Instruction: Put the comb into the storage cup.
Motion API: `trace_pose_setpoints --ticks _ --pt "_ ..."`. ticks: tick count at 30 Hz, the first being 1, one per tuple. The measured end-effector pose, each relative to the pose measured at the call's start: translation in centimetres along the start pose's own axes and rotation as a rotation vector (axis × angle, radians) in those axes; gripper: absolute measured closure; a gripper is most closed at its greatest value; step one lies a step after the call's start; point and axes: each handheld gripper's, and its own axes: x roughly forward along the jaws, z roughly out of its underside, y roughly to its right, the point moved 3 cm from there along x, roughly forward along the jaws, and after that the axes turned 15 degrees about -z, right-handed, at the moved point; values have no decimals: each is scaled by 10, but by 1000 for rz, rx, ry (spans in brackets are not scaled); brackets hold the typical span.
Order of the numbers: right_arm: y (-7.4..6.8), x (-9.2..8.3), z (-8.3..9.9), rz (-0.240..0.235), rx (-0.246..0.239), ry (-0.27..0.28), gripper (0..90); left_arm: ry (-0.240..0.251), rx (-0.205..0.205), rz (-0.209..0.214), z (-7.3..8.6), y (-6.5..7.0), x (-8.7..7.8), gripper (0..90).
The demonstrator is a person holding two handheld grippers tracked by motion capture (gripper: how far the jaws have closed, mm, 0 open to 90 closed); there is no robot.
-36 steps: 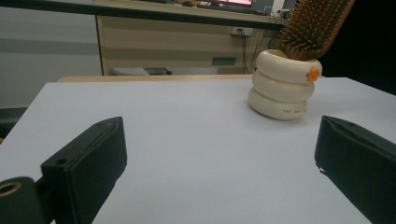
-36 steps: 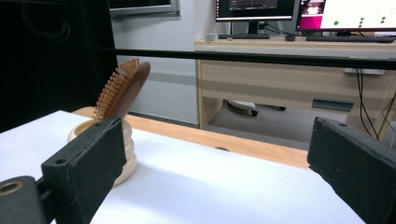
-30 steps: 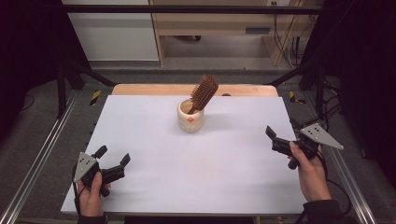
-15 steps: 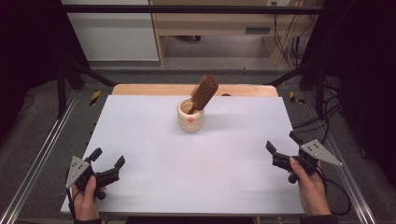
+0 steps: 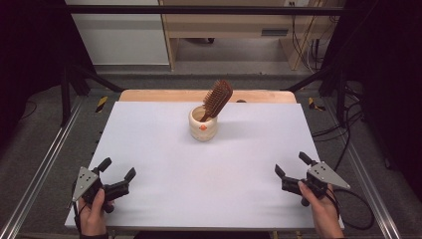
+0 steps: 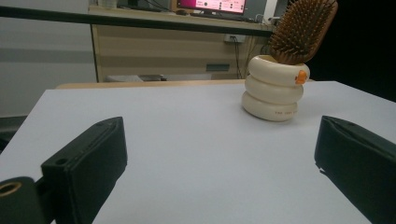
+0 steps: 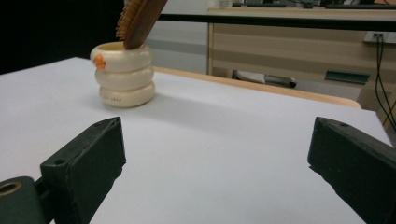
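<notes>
A cream ringed cup with a small orange mark stands at the back middle of the white table. A brown wooden hairbrush stands in it handle-down, leaning right. The cup and brush show far ahead in the left gripper view, and the cup and brush in the right gripper view. My left gripper rests open near the front left corner, empty. My right gripper is open near the front right edge, empty.
A wooden board edges the table's far side. Metal rails run along both sides. A wooden desk and cables lie beyond. White tabletop stretches between the grippers and the cup.
Both hands have drawn their grippers back toward the front edge of the table and slightly outward. Both stay open. The cup and brush have not moved.
</notes>
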Motion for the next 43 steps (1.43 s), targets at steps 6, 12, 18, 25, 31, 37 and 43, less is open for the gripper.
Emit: trace_pose_setpoints --ticks 6,12,18,25,31,37,43 --pt "-11 9 9 -32 -14 -19 42 8 8 10 -2 2 -1 26" --pt "-19 16 17 -61 -8 -31 39 2 22 25 0 5 -3 26" --pt "-27 23 18 -82 -15 -11 38 -3 31 37 1 8 -3 26" --pt "-37 35 21 -107 -38 -21 35 -7 38 48 2 12 -3 26" --pt "-39 41 19 -115 -11 14 35 -16 62 59 1 17 -2 26" --pt "-38 44 21 -112 22 31 32 -17 65 62 1 19 -2 26" --pt "-42 45 22 -111 -3 19 32 -27 76 58 3 21 -1 25"
